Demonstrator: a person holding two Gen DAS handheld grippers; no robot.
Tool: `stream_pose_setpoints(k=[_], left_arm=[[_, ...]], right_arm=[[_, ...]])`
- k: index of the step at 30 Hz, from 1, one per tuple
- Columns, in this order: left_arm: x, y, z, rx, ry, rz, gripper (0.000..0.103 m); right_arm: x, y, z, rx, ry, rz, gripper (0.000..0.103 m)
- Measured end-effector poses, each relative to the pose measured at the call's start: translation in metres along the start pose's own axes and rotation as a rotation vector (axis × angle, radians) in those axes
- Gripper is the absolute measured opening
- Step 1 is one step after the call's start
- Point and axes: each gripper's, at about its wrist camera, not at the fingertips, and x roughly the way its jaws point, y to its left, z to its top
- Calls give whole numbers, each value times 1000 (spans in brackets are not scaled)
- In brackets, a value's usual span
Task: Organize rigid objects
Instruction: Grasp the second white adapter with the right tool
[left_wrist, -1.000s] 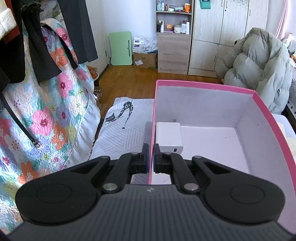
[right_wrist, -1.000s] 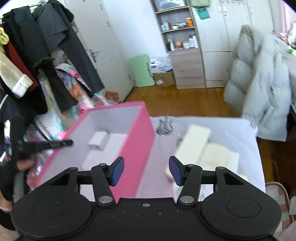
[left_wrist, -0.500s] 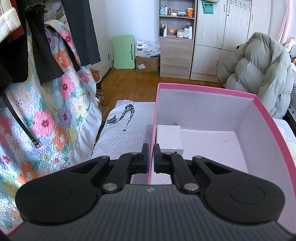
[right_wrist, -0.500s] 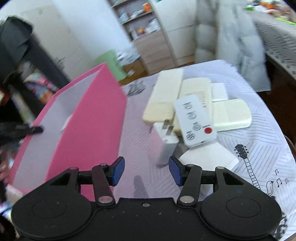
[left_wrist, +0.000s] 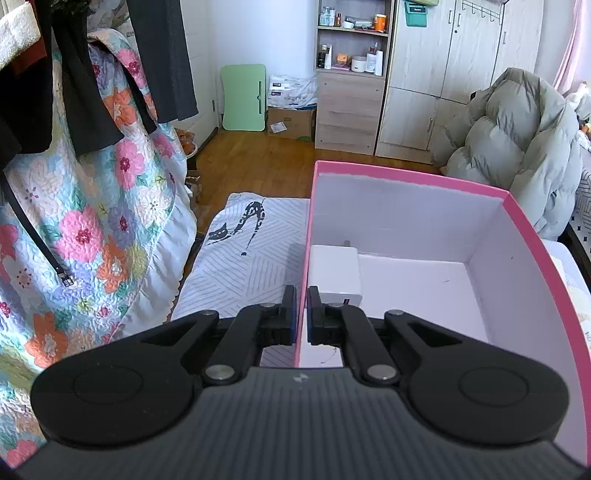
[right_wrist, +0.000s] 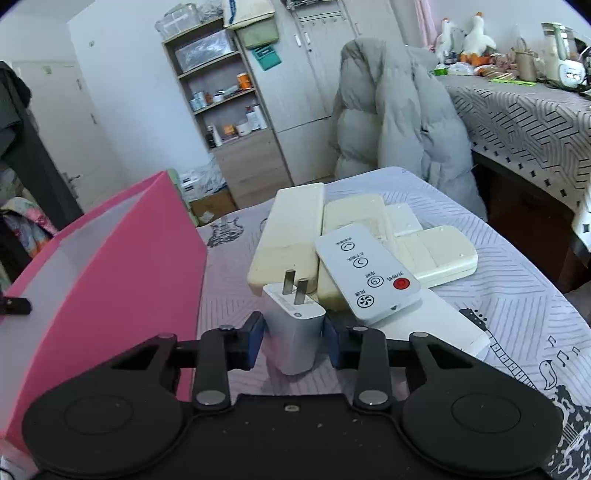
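My left gripper (left_wrist: 301, 314) is shut on the left wall of the pink box (left_wrist: 306, 258), one finger outside and one inside. A white charger (left_wrist: 335, 273) lies inside the box against that wall. In the right wrist view the pink box (right_wrist: 122, 266) stands at the left. My right gripper (right_wrist: 293, 341) is open, its blue pads on either side of a white plug charger (right_wrist: 293, 332) with two prongs pointing away, lying on the patterned cloth. Just beyond lies a white remote (right_wrist: 365, 273) with a red button, on top of cream remotes (right_wrist: 291, 236).
A white flat box (right_wrist: 439, 328) lies under the remote, and a cream switch plate (right_wrist: 436, 254) to the right. A grey puffer coat (right_wrist: 399, 114) hangs behind the table. Floral quilt and dark clothes (left_wrist: 74, 184) hang at the left. A second table (right_wrist: 524, 110) stands at the right.
My right gripper has moved forward and down so that the plug charger now sits between its open fingers. My left gripper has stayed clamped on the box wall.
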Motion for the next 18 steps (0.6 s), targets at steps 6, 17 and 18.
stream_pose_setpoints(k=[6,17,18], left_arm=[[2,-1,0,1,9,1,5],[1,2,0,-20,9,-17,5],[1,2,0,-20,9,-16,5]], right_arm=[[-12,8,-4,-75,-12,64,28],[-54,25,19,-128,-95,144,26],[-61,29,25,-132,-117,159,26]])
